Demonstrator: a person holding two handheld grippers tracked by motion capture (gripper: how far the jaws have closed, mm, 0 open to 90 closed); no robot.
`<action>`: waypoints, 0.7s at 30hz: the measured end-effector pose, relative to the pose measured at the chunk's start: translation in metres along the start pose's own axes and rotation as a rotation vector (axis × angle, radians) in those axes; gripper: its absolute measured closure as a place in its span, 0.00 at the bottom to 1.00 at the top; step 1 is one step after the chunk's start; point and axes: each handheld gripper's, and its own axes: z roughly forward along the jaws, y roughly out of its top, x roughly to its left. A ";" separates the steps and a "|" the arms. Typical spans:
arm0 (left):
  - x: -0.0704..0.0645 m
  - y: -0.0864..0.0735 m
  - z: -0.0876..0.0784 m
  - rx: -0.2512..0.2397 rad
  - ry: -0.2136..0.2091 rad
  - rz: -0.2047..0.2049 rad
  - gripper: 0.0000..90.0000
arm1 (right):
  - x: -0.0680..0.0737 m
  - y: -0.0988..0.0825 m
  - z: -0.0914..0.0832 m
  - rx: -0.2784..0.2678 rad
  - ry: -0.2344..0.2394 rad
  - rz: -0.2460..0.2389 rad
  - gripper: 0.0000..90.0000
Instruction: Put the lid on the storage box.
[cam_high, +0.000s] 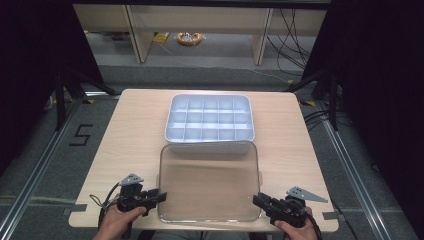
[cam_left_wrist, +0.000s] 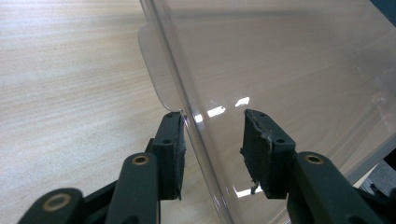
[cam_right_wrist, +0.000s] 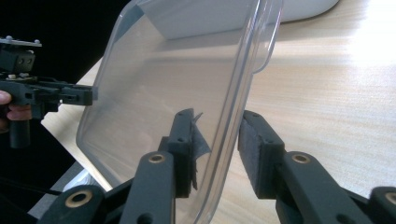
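A clear plastic lid (cam_high: 207, 182) lies tilted over the near half of the table, and its far edge reaches the white compartment tray (cam_high: 210, 97). My left gripper (cam_high: 161, 196) is shut on the lid's near left corner. In the left gripper view the lid's rim (cam_left_wrist: 187, 126) runs between the jaws of that gripper (cam_left_wrist: 212, 135). My right gripper (cam_high: 256, 200) is shut on the near right corner. In the right gripper view the lid (cam_right_wrist: 163, 84) stands raised between the pads of that gripper (cam_right_wrist: 217, 135), with the left gripper (cam_right_wrist: 86, 95) at the far corner.
The light wooden table (cam_high: 130, 130) has bare strips to the left and right of the tray and lid. Beyond it are a grey floor, desk legs, cables and a yellow object (cam_high: 189, 38). Dark curtains flank both sides.
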 end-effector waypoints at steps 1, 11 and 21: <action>0.001 0.001 -0.002 0.020 0.006 0.028 0.66 | 0.003 0.000 0.000 0.010 -0.003 0.034 0.75; -0.005 0.008 -0.003 -0.041 0.018 0.028 0.68 | 0.002 0.003 0.002 0.008 -0.051 0.028 0.75; -0.003 0.021 -0.002 -0.063 0.023 0.045 0.67 | 0.001 0.017 0.007 -0.011 -0.059 0.016 0.74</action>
